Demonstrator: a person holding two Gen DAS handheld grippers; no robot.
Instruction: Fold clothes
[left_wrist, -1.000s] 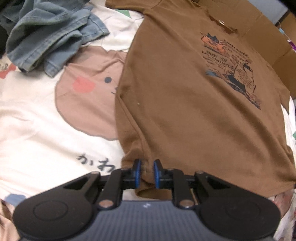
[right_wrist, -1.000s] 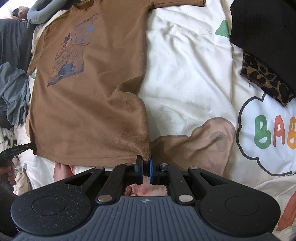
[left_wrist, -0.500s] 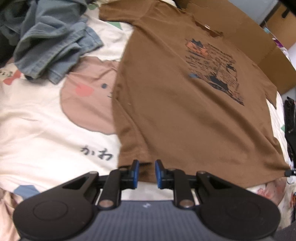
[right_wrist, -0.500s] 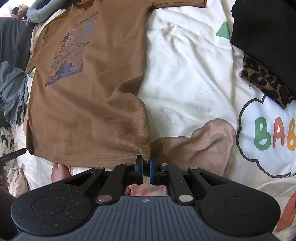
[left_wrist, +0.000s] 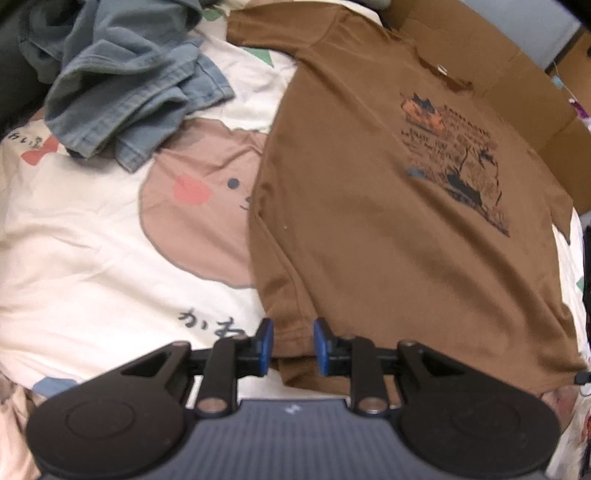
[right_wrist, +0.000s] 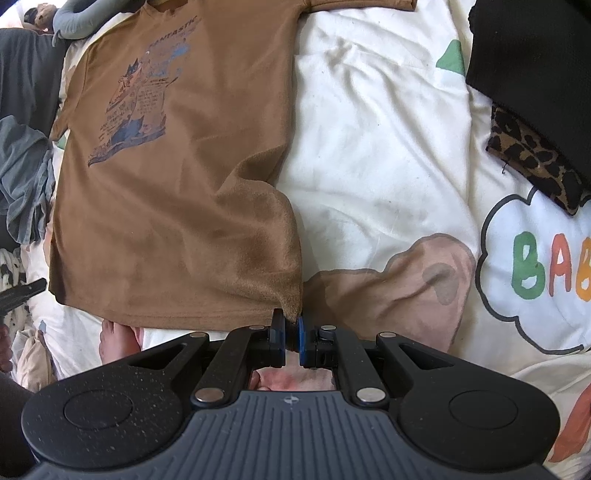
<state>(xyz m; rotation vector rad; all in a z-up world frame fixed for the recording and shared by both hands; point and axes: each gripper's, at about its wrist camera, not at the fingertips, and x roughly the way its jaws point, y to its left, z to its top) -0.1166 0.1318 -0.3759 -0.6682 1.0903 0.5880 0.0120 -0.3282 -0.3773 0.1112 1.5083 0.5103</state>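
A brown T-shirt with a printed chest graphic lies spread face up on a cartoon-print bedsheet. My left gripper hovers over the shirt's near left hem corner. Its jaws are opening, and the hem lies between the blue pads without being pressed. In the right wrist view the same shirt stretches away to the upper left. My right gripper is shut on the shirt's other hem corner, which bunches up into the pads.
A crumpled denim garment lies at the far left and a cardboard box borders the far right. A black garment over a leopard-print cloth sits at the upper right. Grey clothes lie at the left edge.
The left gripper's jaws have spread apart and let go of the hem corner, which now lies slack between them. The right gripper and its corner have stayed put.
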